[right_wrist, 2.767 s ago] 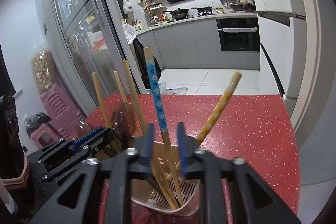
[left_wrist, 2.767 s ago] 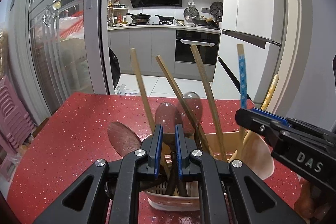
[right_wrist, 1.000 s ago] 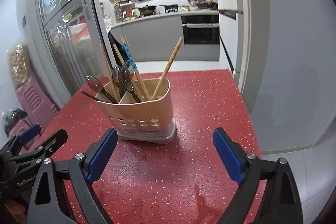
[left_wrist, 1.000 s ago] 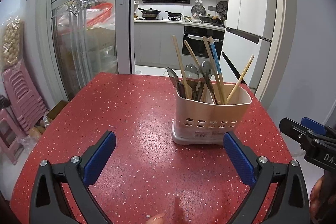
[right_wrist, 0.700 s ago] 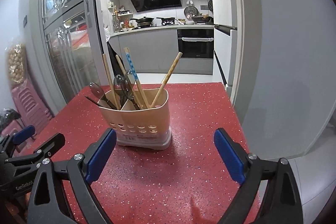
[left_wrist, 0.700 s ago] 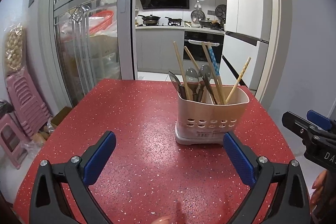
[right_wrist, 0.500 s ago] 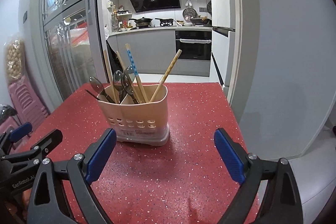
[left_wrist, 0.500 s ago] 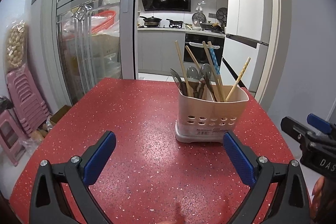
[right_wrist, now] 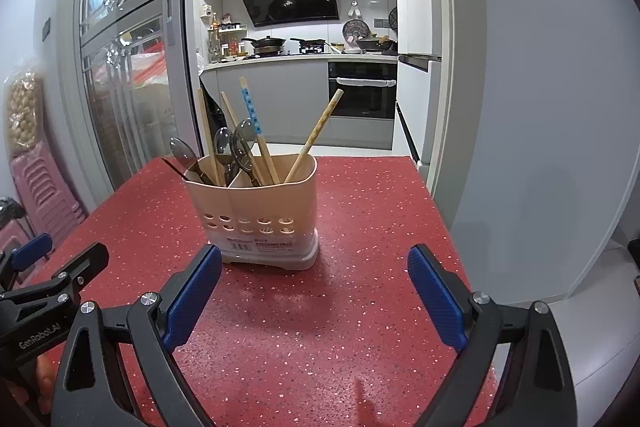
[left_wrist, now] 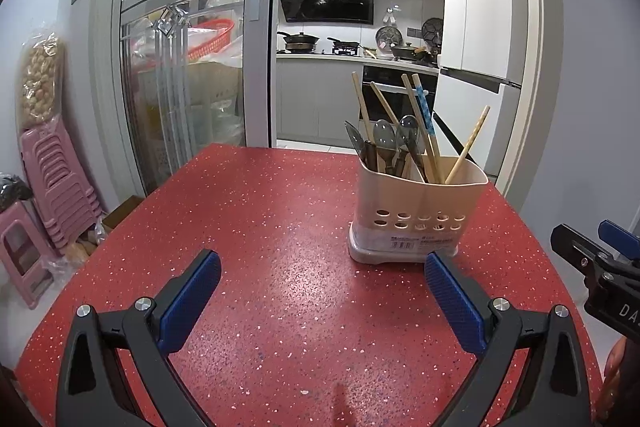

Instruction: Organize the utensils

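Red speckled tabletop fills the lower part of both my wrist views, with a grey kitchen beyond the doorway and stacked pink stools at the far left. On the table I see the beige utensil holder standing upright, spoons in its left compartment and chopsticks leaning in the right one, though one plain stick seems to sit among the spoons. My left gripper hangs low over the table with its blue-padded fingers spread wide and nothing between them; the holder stands ahead and to its right, apart from the pads. My right gripper is likewise spread wide and empty, the holder just ahead toward its left finger, not touching as far as I can tell
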Motion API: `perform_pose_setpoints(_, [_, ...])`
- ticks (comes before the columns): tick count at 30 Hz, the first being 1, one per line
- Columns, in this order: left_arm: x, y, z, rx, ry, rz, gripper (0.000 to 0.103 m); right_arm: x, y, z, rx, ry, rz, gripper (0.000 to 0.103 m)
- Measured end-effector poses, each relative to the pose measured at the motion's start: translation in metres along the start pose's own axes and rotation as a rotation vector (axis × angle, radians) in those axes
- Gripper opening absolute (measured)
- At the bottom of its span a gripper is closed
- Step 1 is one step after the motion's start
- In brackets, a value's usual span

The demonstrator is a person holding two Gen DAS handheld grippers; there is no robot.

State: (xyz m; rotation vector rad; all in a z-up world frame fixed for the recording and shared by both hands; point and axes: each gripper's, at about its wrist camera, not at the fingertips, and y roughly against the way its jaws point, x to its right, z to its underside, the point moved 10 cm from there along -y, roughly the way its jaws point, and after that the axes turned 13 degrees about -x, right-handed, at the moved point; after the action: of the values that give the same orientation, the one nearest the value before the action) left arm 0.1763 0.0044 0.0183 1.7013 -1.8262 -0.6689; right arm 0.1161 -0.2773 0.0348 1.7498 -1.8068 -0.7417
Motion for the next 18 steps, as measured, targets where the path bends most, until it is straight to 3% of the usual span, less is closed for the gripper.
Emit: perform_pose_setpoints(18, [0.0024,-0.0032,0.0024,-0.018,-0.003,0.011,0.103,0.0017,-0.0035,0.0014,-0.01,-0.013,0.005,0.095])
